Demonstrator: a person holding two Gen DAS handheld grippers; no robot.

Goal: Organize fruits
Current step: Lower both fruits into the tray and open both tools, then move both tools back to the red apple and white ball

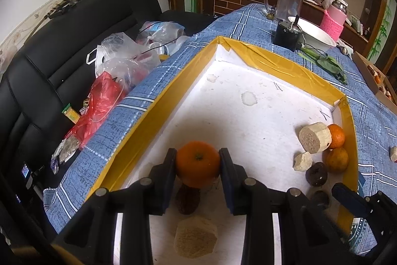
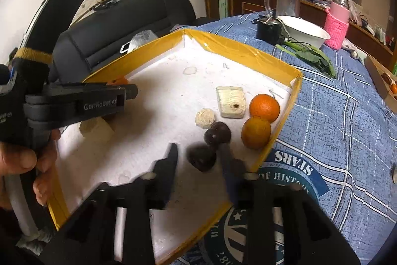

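My left gripper (image 1: 198, 163) is shut on an orange (image 1: 197, 163), held just above the white floor of a yellow-rimmed tray (image 1: 158, 101). Below it lie a dark round fruit (image 1: 187, 200) and a pale cut chunk (image 1: 196, 242). In the right wrist view my right gripper (image 2: 198, 153) stands open with a dark round fruit (image 2: 201, 159) between its fingers; a gap shows on the fruit's left side. Beyond it sit another dark fruit (image 2: 218, 134), two oranges (image 2: 264, 107) (image 2: 255, 132) and two pale chunks (image 2: 230, 102) (image 2: 204, 118) by the tray's right wall.
The tray rests on a blue checked cloth (image 2: 335, 116). At the table's far end stand a clear jug (image 2: 285, 1), a white bowl (image 2: 305, 32), a pink-sleeved bottle (image 2: 337, 24) and green leaves (image 2: 310, 56). A black sofa (image 1: 62, 54) with plastic bags (image 1: 124, 58) lies to the left.
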